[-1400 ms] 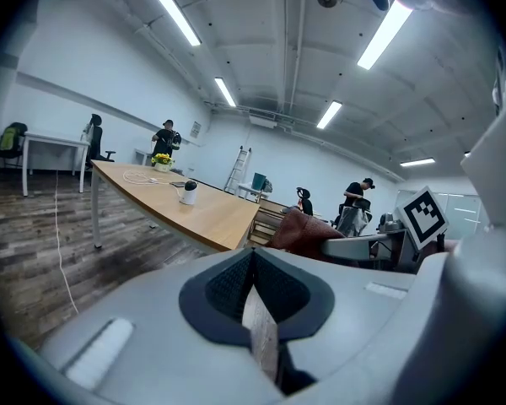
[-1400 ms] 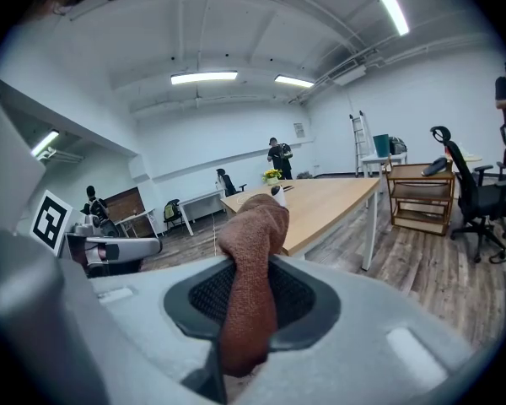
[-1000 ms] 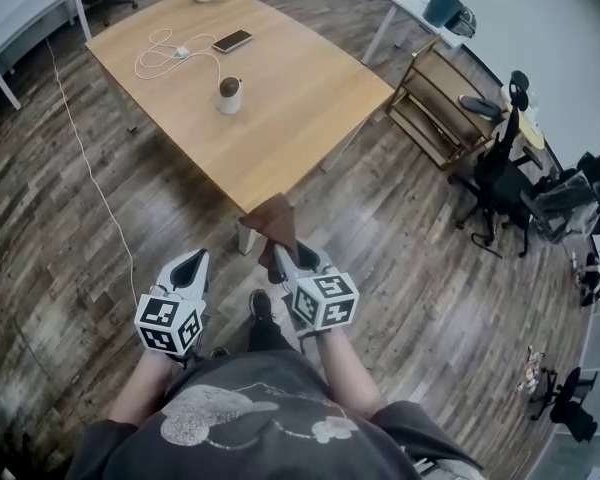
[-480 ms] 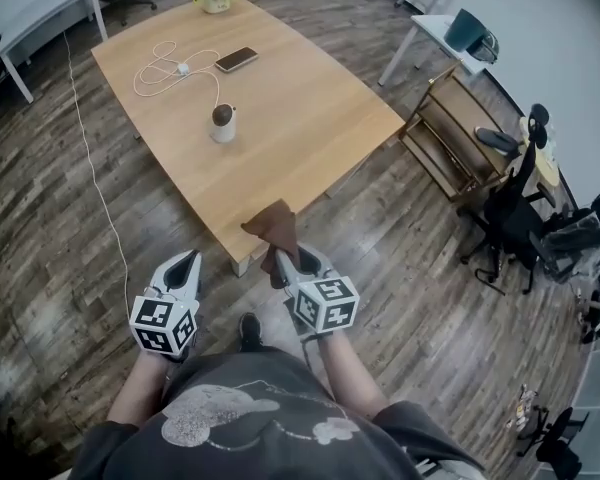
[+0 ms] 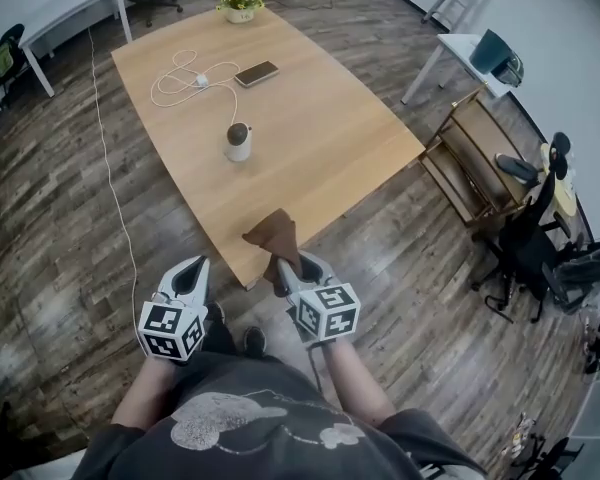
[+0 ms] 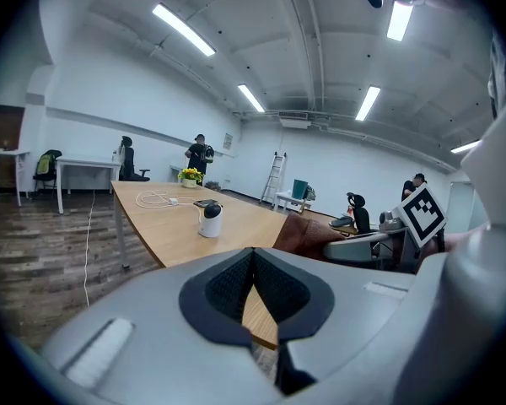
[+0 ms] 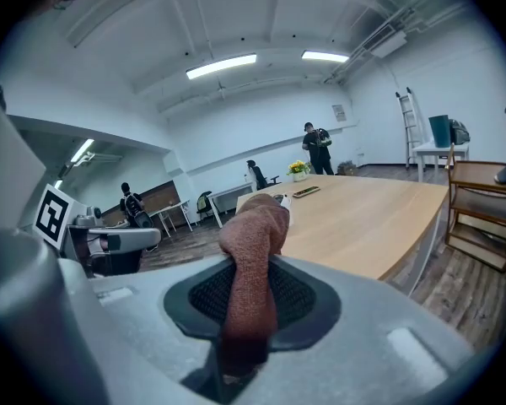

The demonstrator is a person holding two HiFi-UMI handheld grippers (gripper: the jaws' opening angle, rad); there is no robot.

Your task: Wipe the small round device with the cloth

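Standing white device (image 5: 239,142), dark top, bunched brown cloth (image 5: 273,236)

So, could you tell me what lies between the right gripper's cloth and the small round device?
In the head view, only bare table separates the cloth from the small round device.

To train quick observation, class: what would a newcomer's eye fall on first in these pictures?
First, the brown cloth pinched in the right gripper, held up at the near corner of the wooden table. Next, the small round device standing alone mid-table, well beyond the cloth. The left gripper is shut and empty beside the right one.
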